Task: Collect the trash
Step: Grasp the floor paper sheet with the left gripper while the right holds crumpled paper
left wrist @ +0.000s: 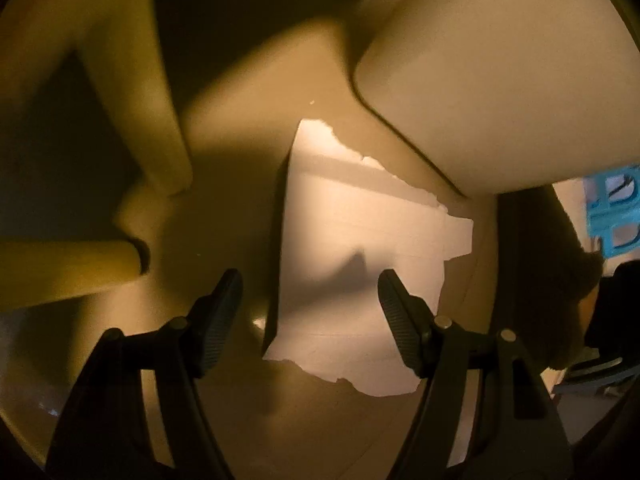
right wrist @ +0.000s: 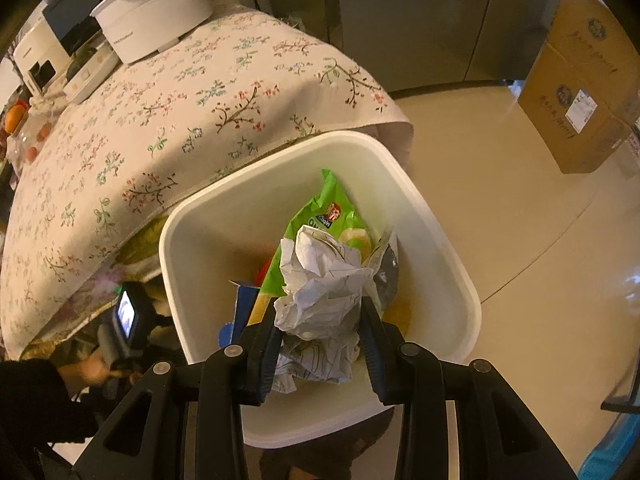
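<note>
A torn sheet of white paper (left wrist: 360, 232) lies flat on the beige floor in the dim space under the table. My left gripper (left wrist: 309, 278) hangs just above it, open, with its fingers on either side of the sheet's lower part and nothing pinched. In the right wrist view my right gripper (right wrist: 320, 306) is shut on a crumpled ball of white paper (right wrist: 320, 276), held over the mouth of the white trash bin (right wrist: 440, 240). Inside the bin lie a green snack bag (right wrist: 320, 208) and a blue carton (right wrist: 244, 300).
The bin's outer wall (left wrist: 500, 80) stands close to the sheet's upper right. Pale furniture legs (left wrist: 132, 100) cross the left. The floral tablecloth (right wrist: 160, 120) carries a white pot (right wrist: 156, 20). A cardboard box (right wrist: 580, 92) sits on the floor at far right. A hand (right wrist: 86, 368) shows below the table's edge.
</note>
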The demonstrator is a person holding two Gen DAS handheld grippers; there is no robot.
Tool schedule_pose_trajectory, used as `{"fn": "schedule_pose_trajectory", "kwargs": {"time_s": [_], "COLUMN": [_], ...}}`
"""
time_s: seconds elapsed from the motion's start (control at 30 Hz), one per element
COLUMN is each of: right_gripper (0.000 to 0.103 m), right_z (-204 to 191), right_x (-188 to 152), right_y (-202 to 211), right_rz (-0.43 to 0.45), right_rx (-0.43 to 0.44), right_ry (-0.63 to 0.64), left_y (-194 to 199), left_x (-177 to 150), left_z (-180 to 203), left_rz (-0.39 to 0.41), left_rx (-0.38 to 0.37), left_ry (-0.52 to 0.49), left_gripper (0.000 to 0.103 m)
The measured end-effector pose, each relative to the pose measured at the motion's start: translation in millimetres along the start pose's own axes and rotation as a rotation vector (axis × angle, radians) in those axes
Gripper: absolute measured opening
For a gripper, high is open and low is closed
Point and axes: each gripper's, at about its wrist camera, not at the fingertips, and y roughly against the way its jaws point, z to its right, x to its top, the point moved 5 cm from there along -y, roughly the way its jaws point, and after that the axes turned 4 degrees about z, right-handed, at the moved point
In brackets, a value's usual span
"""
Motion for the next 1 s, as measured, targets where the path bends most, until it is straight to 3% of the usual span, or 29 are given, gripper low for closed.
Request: {"fn": "schedule_pose_trajectory", "kwargs": {"time_s": [0.17, 0.27, 0.33, 0.57, 0.6, 0.63, 0.67, 0.83, 1.0], "right_gripper": [0.038, 0.038, 0.038, 0.038, 0.038, 0.038, 0.038, 0.038, 0.038], "right_z": [-3.7, -5.1, -5.1, 3.2, 4.7, 6.1, 7.4, 11.8, 14.2], "right_x": [-0.3, -0.2, -0.2, -2.1, -2.4, -2.5, -2.7, -4.6, -6.0], "right_y": [-4.3, -3.9, -4.4, -1.2, -0.7, -0.4, 0.0, 1.2, 10.4], "right_rz": [-0.014, -0.011, -0.011, -0.004, -0.003, -0.001, 0.000, -0.002, 0.016], "right_rx": [0.010, 0.009, 0.008, -0.002, -0.003, -0.003, -0.005, -0.012, -0.009], "right_ry": [0.011, 0.014, 0.012, -0.011, -0.015, -0.018, -0.020, -0.023, -0.037], "left_y": [-10.9, -17.1, -17.8, -18.6, -18.6, -17.7, -17.4, 3.3, 53.9], "left_x": [-6.1, -8.8, -8.9, -13.5, -13.9, -14.1, -14.8, -16.9, -13.6], "left_z": [-2.6, 5.1, 17.4, 80.6, 89.4, 94.8, 102.5, 124.9, 139.7], "left_rz": [-0.018, -0.039, -0.052, -0.095, -0.097, -0.100, -0.107, -0.103, -0.063], "left_rx": [-0.112, -0.178, -0.252, -0.427, -0.441, -0.446, -0.442, -0.340, -0.177], "left_ry": [0.088, 0.131, 0.162, 0.156, 0.153, 0.150, 0.146, 0.114, 0.034], "left_gripper": [0.064, 0.050, 0.042, 0.039, 0.032, 0.017, 0.010, 0.002, 0.000]}}
